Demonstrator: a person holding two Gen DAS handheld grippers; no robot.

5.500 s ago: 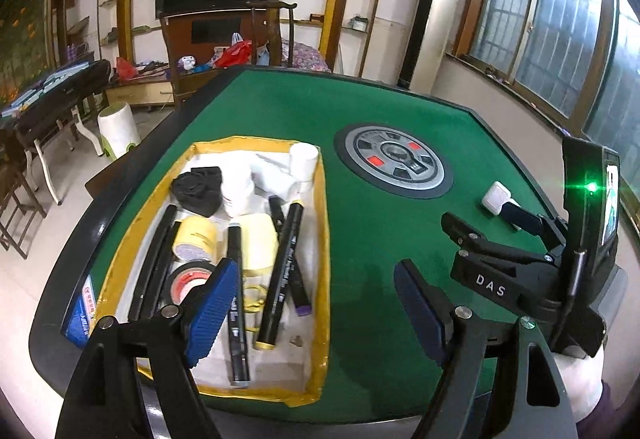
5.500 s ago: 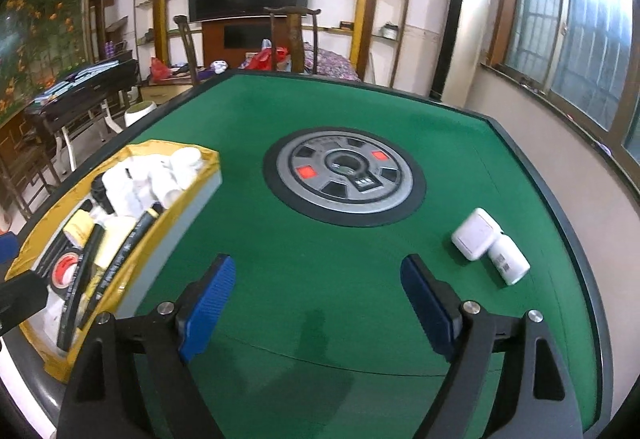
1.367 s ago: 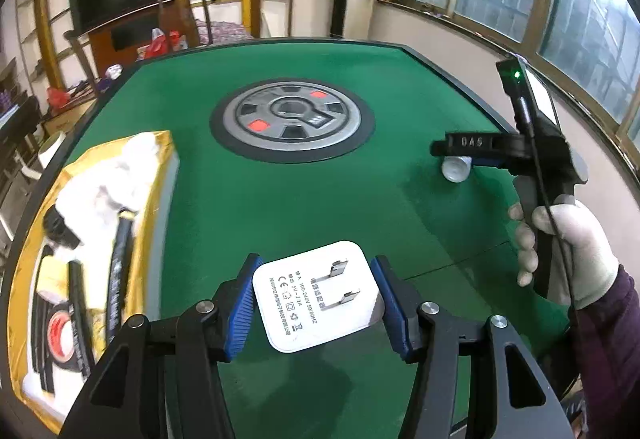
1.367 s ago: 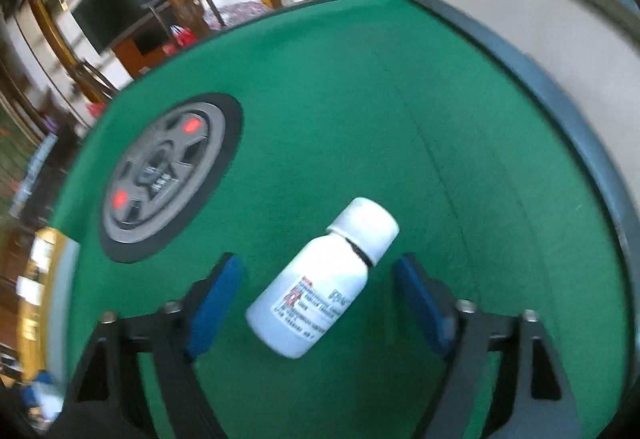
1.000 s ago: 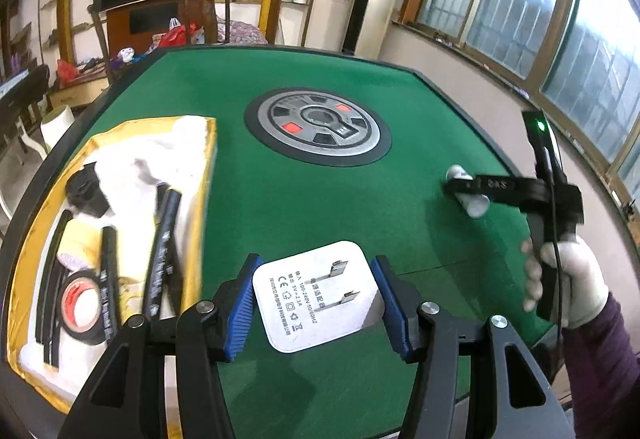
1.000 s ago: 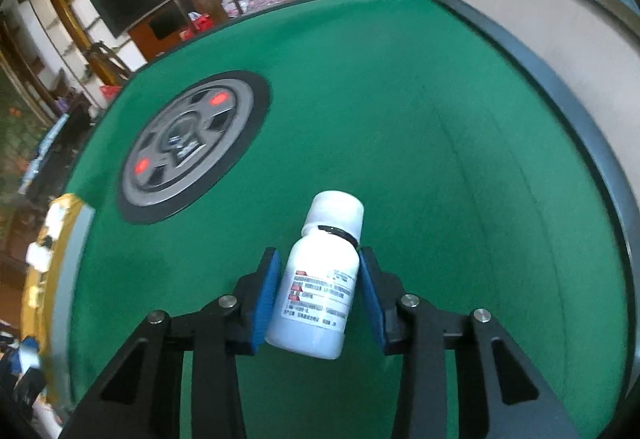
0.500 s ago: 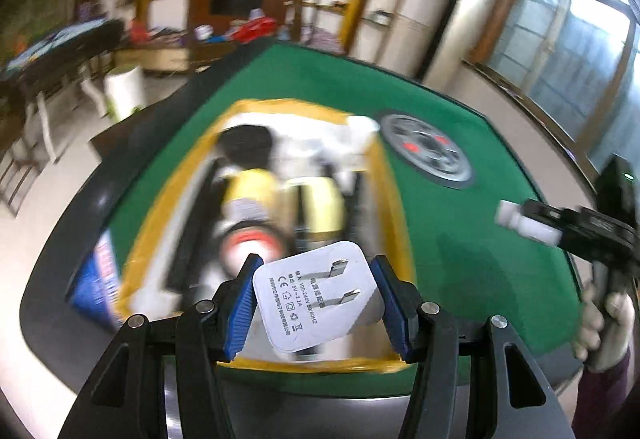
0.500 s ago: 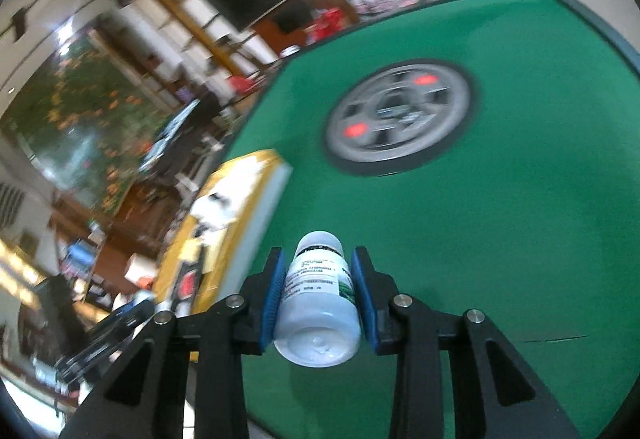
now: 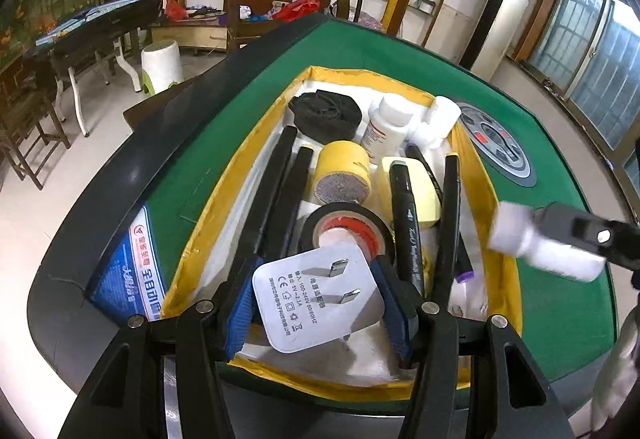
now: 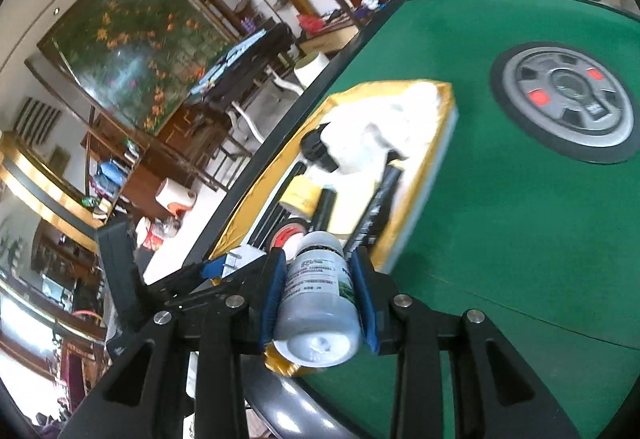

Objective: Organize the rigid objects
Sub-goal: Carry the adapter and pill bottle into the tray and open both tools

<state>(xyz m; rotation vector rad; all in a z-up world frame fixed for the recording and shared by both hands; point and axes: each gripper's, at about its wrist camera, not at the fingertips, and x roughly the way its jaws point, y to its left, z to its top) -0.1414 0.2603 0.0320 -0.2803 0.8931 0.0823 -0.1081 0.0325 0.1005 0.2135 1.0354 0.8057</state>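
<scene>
My left gripper (image 9: 316, 301) is shut on a white plug adapter (image 9: 318, 299), prongs facing the camera, over the near end of the yellow-rimmed box (image 9: 188, 251). The box holds black markers (image 9: 406, 223), tape rolls (image 9: 344, 235) and white bottles (image 9: 384, 125). In the right wrist view my right gripper (image 10: 318, 295) is shut on a white pill bottle (image 10: 318, 299), held above the box's near right corner (image 10: 400, 239). That bottle (image 9: 540, 247) and the right gripper show blurred at the right of the left wrist view. The left gripper's blue pad (image 10: 214, 267) and the adapter peek in beside the bottle.
The box sits on the left part of a green felt table (image 9: 532, 167) with a dark rim (image 9: 68, 279). A grey round hub (image 10: 568, 107) lies in the table's middle. A blue packet (image 9: 132, 275) rests against the box's near left side. Chairs and a side table stand beyond.
Both grippers have swung left from the open felt to the box. The left one now holds the adapter over the box's near end; the right one has carried the bottle to the box's right rim.
</scene>
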